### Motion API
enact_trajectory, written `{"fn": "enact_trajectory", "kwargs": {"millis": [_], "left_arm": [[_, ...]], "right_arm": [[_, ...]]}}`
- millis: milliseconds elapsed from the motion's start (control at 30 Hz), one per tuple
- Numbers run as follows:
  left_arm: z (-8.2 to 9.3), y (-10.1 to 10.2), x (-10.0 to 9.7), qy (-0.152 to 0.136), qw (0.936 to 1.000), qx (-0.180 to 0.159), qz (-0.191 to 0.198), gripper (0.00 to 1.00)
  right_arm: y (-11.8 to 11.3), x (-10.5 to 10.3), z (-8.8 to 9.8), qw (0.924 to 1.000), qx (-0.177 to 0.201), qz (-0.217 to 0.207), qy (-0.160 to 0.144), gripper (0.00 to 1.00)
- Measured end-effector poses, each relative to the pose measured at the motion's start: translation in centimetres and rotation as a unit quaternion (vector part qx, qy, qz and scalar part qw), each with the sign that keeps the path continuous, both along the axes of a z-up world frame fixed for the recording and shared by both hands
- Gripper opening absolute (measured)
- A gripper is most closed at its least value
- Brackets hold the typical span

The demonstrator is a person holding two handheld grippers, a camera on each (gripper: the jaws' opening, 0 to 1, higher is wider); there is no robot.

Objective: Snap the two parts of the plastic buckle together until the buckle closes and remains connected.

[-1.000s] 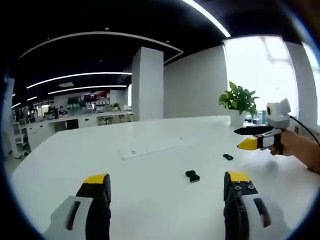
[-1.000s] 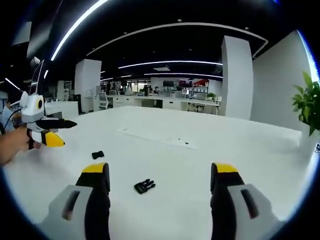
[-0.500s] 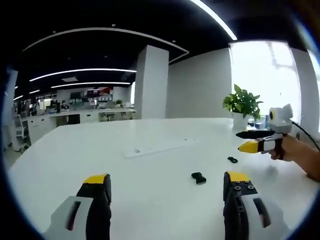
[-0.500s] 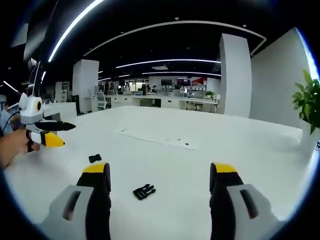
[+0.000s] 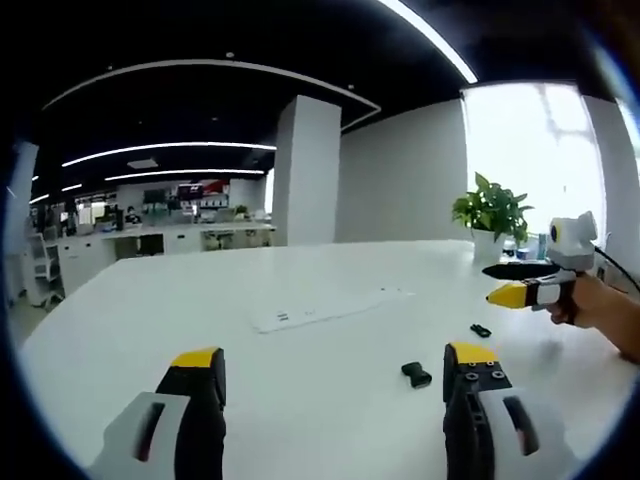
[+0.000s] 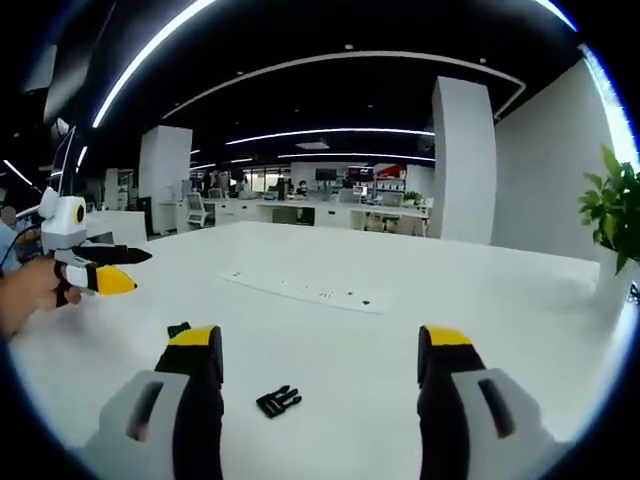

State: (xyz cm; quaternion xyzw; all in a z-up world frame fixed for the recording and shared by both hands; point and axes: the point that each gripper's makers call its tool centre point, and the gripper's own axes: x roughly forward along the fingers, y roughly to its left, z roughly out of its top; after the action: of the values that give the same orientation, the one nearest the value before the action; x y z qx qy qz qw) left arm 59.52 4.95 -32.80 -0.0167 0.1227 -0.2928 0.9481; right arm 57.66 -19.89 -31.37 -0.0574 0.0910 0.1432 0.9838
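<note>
Approach step, nothing grabbed yet. Left gripper and right gripper both wide, empty. Socket and prong half lie apart on table. Next: each gripper must take one half.

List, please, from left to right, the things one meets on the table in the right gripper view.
Left gripper held in a hand → small buckle part → pronged buckle part → potted plant.
</note>
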Motion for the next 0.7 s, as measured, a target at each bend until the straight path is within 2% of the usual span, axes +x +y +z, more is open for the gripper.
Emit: {"fn": "enact_trajectory", "kwargs": {"millis": [233, 367, 433, 500, 533, 567, 600, 633, 667, 700], "left_arm": [[0.0, -0.7, -0.3, 0.008, 0.9997, -0.02, -0.008, 0.94], [-0.6, -1.9, -0.2, 0.006, 0.9999, 0.001, -0.013, 0.94], [-0.2, -2.0, 0.2, -0.016, 0.9998, 0.013, -0.002, 0.93], [-0.2, -2.4, 0.2, -0.013, 0.9998, 0.014, -0.001, 0.93], [0.0, -3.0, 0.6, -0.008, 0.9999, -0.008, -0.003, 0.93], [-0.1, -3.1, 0.9, -0.006, 1.0, -0.008, 0.0, 0.92], [-0.2, -3.2, 0.9, -0.005, 1.0, -0.005, 0.001, 0.92], [-0.5, -3.3, 0.8, -0.008, 0.9999, 0.008, -0.001, 0.91], [-0.9, -3.4, 0.5, -0.01, 0.9996, 0.025, -0.008, 0.9], [-0.9, -3.5, 0.2, -0.011, 0.9996, 0.024, -0.008, 0.9]], "right_arm": [[-0.2, -0.2, -0.1, 1.0, 0.002, -0.003, 0.0, 0.8], [-0.7, -0.1, 0.3, 0.9999, 0.002, -0.013, -0.006, 0.8], [-1.9, 0.3, 0.7, 0.998, -0.002, -0.058, -0.024, 0.76], [-2.2, 1.0, 1.0, 0.9961, -0.032, -0.071, -0.041, 0.75], [-2.1, 1.2, 1.0, 0.9961, -0.023, -0.075, -0.041, 0.75], [-2.2, 1.6, 1.1, 0.9957, -0.015, -0.079, -0.046, 0.75], [-2.0, 2.0, 1.1, 0.9954, 0.013, -0.085, -0.043, 0.75], [-1.8, 2.1, 1.2, 0.9954, 0.022, -0.083, -0.043, 0.75], [-1.7, 2.3, 1.3, 0.9956, 0.022, -0.08, -0.044, 0.74], [-1.4, 2.3, 1.4, 0.9957, 0.017, -0.079, -0.045, 0.74]]}}
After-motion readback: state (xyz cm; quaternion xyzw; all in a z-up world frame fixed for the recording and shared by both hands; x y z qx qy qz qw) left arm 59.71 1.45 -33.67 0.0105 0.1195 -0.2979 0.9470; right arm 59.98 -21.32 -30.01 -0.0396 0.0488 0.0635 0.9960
